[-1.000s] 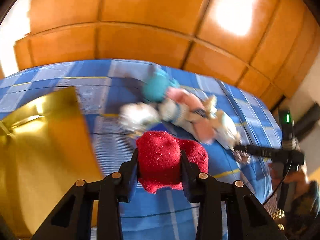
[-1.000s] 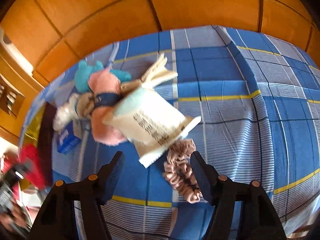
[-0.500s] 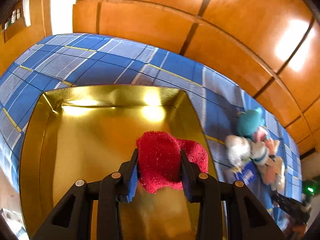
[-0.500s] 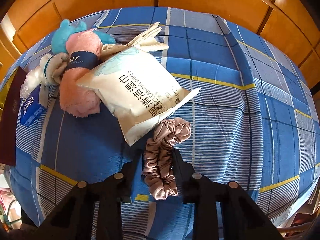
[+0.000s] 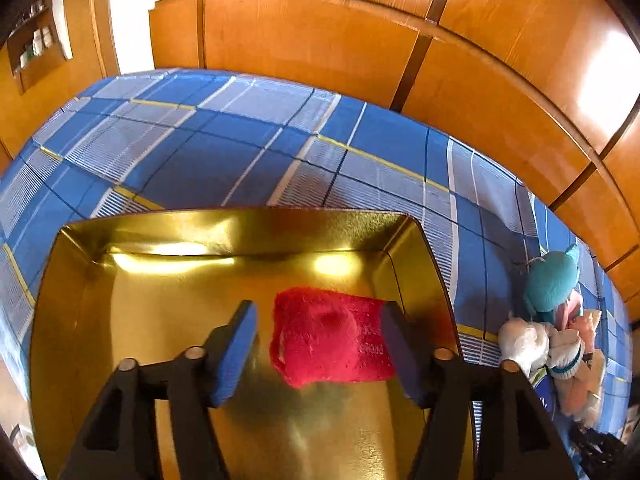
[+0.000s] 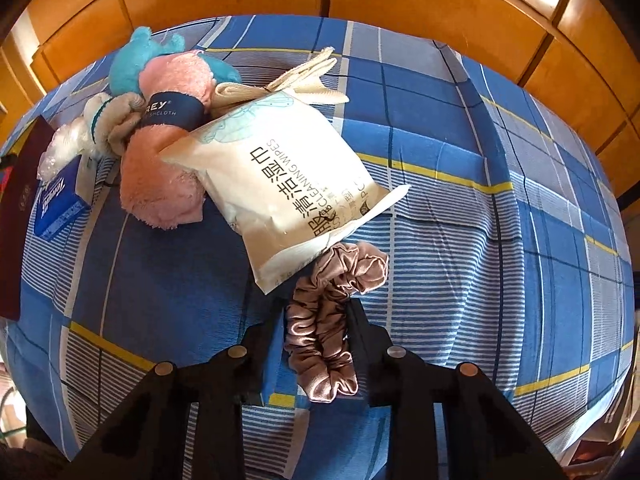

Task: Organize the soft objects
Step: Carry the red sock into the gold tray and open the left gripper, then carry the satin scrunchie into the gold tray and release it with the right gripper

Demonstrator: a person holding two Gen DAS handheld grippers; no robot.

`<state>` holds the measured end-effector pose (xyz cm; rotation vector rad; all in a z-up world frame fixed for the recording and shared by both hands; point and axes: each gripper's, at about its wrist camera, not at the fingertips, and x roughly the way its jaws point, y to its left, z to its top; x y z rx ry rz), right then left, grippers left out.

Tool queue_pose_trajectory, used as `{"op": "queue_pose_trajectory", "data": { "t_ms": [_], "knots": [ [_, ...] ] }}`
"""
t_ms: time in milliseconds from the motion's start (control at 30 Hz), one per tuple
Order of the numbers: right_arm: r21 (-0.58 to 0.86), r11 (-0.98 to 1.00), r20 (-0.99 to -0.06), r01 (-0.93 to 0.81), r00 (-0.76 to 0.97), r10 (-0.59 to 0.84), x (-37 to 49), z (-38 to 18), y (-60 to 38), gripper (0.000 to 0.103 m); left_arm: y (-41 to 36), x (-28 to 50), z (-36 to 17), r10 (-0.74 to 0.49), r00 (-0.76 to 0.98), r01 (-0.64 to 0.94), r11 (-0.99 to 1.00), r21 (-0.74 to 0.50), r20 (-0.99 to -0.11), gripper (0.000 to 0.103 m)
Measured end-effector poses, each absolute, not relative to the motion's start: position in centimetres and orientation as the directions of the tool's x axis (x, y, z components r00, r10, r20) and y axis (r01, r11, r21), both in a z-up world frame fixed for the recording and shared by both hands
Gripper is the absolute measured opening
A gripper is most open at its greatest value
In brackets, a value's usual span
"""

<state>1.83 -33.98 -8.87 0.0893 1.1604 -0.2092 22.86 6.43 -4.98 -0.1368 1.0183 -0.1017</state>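
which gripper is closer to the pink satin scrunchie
Right. The right gripper is closed on the scrunchie, jaws pinching its middle. The left gripper is over the gold tray, its jaws opening around a red cloth.

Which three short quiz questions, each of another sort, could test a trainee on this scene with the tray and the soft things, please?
1. True or false: the fluffy red cloth lies over the shiny golden metal tray.
2. Which thing sits between the fingers of the right hand-held gripper? A) white wipes packet B) beige satin scrunchie C) rolled pink washcloth
3. Fill in: the bed cover is a blue ____ checked cloth.

Key: 1 true; 2 B; 3 and white.
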Motion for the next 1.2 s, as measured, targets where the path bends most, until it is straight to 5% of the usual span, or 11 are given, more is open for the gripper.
{"op": "queue_pose_trajectory", "data": {
  "t_ms": [167, 433, 1200],
  "knots": [
    [-0.069, 0.979, -0.910, 0.191, 0.390, -0.140, 1.6, -8.9, -32.9, 0.031, 6.9, 20.4, -3.6, -0.119, 0.576, 0.034, 0.992, -0.122, -0.809, 0.067],
    [-0.093, 0.982, -0.902, 0.164, 0.404, -0.153, 1.4, -8.5, -32.0, 0.023, 6.2, 12.9, -1.5, -0.063, 0.685, 0.051, 0.998, -0.038, -0.726, 0.082],
    [0.097, 0.981, -0.886, -0.166, 0.434, 0.161, 0.4, -6.2, -23.2, 0.023, 7.1, 5.3, -0.9, 0.001, 0.718, -0.006, 1.000, -0.006, -0.696, 0.082]
  ]
}}
